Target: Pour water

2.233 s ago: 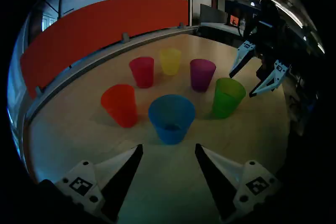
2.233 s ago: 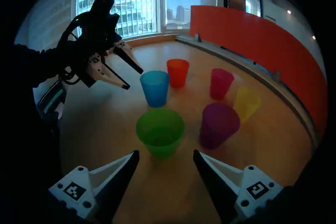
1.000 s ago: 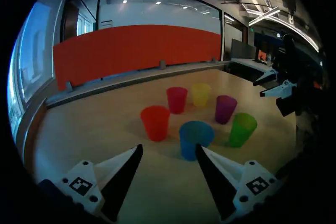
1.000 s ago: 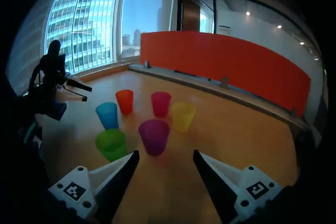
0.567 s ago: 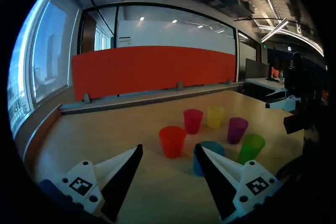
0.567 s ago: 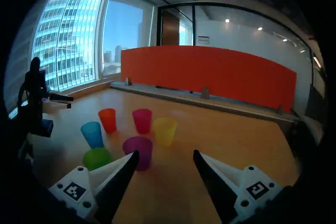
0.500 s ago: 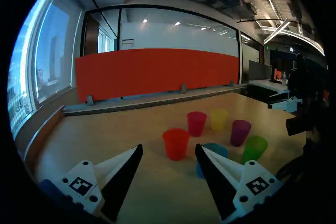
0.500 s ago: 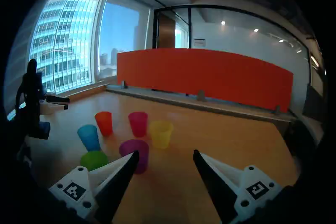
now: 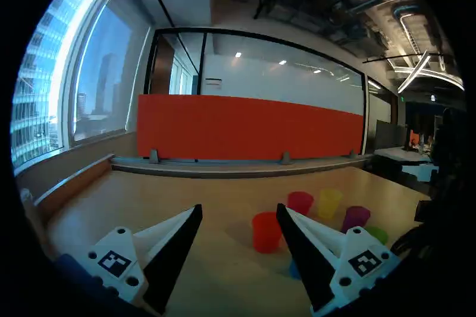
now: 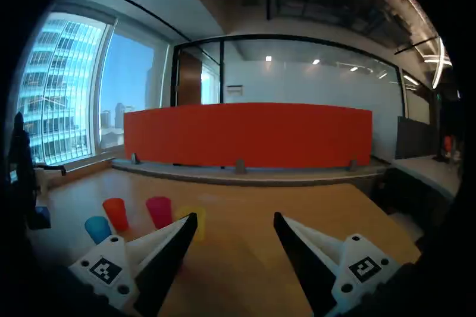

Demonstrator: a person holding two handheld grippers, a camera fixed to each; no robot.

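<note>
Several cups (image 9: 266,232) beyond left hand-held gripper (image 9: 238,206).

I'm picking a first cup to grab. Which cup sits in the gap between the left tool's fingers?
The orange-red cup, framed in that gap; the pink cup, yellow cup and purple cup stand outside it, farther off.

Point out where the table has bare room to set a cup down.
Bare table lies between the orange cup and the window, and between the yellow cup and the red partition. The cup cluster itself is crowded.
</note>
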